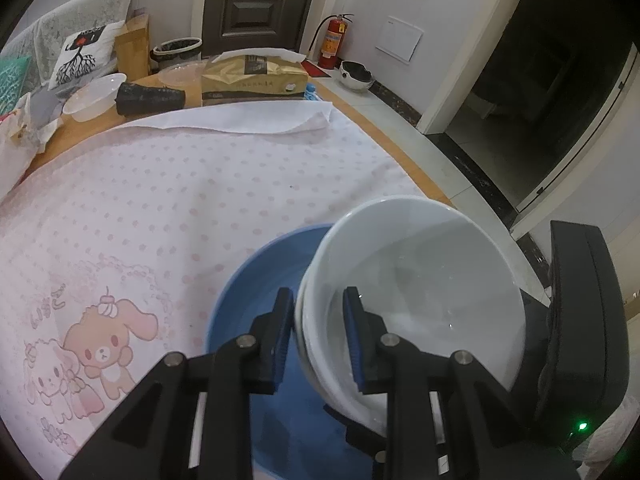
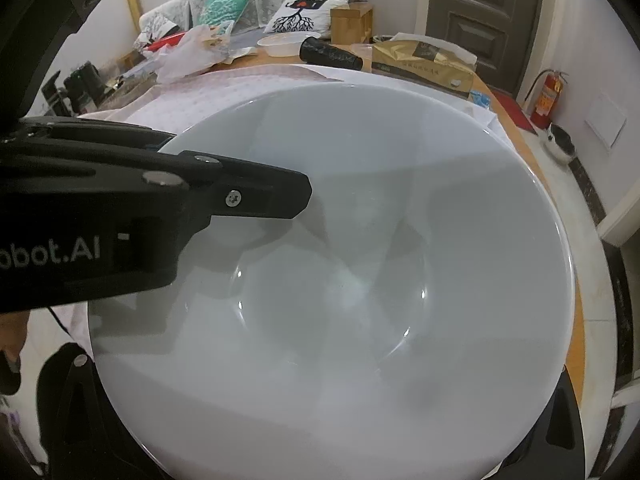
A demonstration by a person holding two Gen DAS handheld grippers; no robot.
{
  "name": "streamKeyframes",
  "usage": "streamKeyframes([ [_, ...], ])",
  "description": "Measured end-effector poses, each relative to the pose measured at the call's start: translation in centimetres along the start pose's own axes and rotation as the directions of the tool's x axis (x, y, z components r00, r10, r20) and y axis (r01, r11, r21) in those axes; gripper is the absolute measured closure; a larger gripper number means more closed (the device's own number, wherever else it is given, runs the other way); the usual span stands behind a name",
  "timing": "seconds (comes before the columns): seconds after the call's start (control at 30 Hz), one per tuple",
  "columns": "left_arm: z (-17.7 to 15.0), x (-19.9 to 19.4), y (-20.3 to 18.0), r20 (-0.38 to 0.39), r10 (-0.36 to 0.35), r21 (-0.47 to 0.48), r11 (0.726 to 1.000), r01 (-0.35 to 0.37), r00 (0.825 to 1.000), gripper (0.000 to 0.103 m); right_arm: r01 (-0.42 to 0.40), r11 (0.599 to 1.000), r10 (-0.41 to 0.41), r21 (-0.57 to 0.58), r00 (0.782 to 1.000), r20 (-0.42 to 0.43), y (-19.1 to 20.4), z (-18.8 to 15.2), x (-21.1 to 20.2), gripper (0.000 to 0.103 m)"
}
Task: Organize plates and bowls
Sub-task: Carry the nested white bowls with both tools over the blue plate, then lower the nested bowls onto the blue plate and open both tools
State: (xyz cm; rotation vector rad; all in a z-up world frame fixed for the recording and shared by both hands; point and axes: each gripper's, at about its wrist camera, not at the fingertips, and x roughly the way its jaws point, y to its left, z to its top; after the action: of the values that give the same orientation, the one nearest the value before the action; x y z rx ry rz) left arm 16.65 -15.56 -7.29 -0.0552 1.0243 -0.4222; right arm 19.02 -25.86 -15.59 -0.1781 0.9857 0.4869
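left tool point(image 1: 318, 336) clamped on white bowl point(image 1: 420, 280) rim

"obot.AI" on left hand-held gripper point(image 2: 280, 196)

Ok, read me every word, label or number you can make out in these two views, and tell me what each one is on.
"obot.AI", cut off at the frame edge: on the black body of the left hand-held gripper.
Gold tissue pack: print too small to read.
Red fire extinguisher: label blurred.
Pink cloth: faint characters by the cartoon animals, not readable.
White bowl: no text.
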Motion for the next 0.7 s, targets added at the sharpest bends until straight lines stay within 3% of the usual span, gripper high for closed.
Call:
streamKeyframes([
  [0.47, -0.2, 0.0, -0.4, -0.01, 0.035, 0.018, 0.999, -0.035, 0.999, 0.082, 0.001, 1.0, -0.001, 0.001, 1.0, -0.011, 0.2, 0.0, 0.1, 0.001],
  [0.7, -0.4, -1.9, -0.6, 0.033, 0.059, 0.036, 0.998, -0.06, 0.998, 0.078, 0.018, 1.0, -0.018, -0.006, 1.0, -0.01, 0.2, -0.2, -0.7, 0.002],
])
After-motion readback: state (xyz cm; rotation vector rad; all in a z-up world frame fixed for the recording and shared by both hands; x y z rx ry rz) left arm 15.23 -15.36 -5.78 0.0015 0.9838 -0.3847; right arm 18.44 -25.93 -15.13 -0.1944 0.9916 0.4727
